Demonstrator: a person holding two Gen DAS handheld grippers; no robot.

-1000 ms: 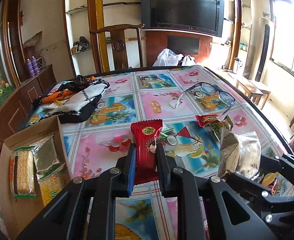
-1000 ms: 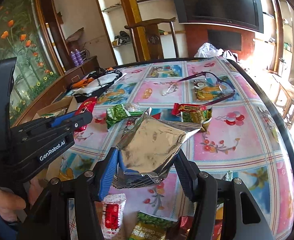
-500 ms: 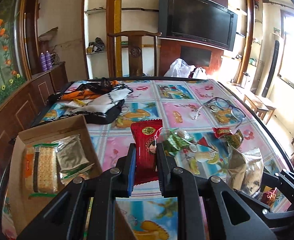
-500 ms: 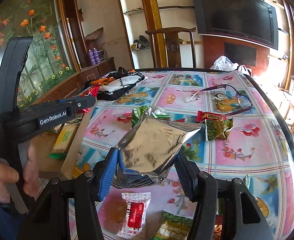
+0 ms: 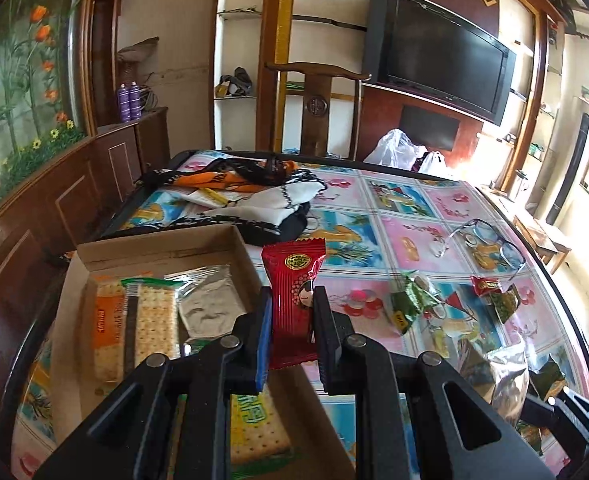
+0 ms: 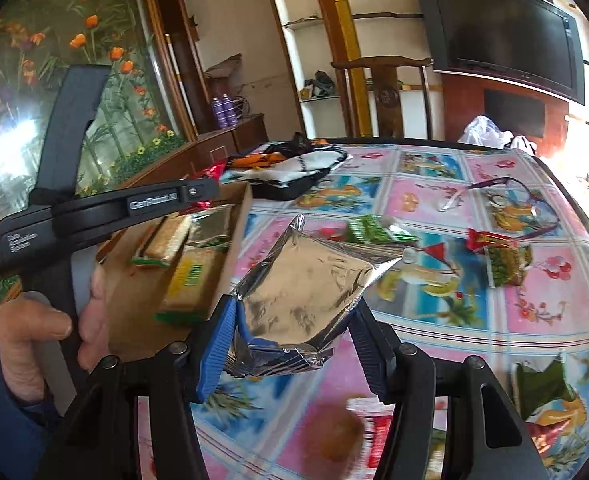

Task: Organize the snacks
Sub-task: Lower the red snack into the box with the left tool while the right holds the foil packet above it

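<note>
My left gripper is shut on a red snack packet and holds it over the right wall of the cardboard box. The box holds cracker packs and a silver pouch. My right gripper is shut on a silver foil packet above the table, just right of the box. The left gripper also shows in the right wrist view, over the box. Loose green packets and a red one lie on the flowered tablecloth.
Eyeglasses lie at the table's far right. A black, white and orange cloth heap lies behind the box. More snack packets lie near the table's front right. A wooden chair and a TV stand beyond the table.
Both grippers have moved left toward the box, each still holding its packet. The red packet now hangs over the box's right wall; the foil packet is beside the box.
</note>
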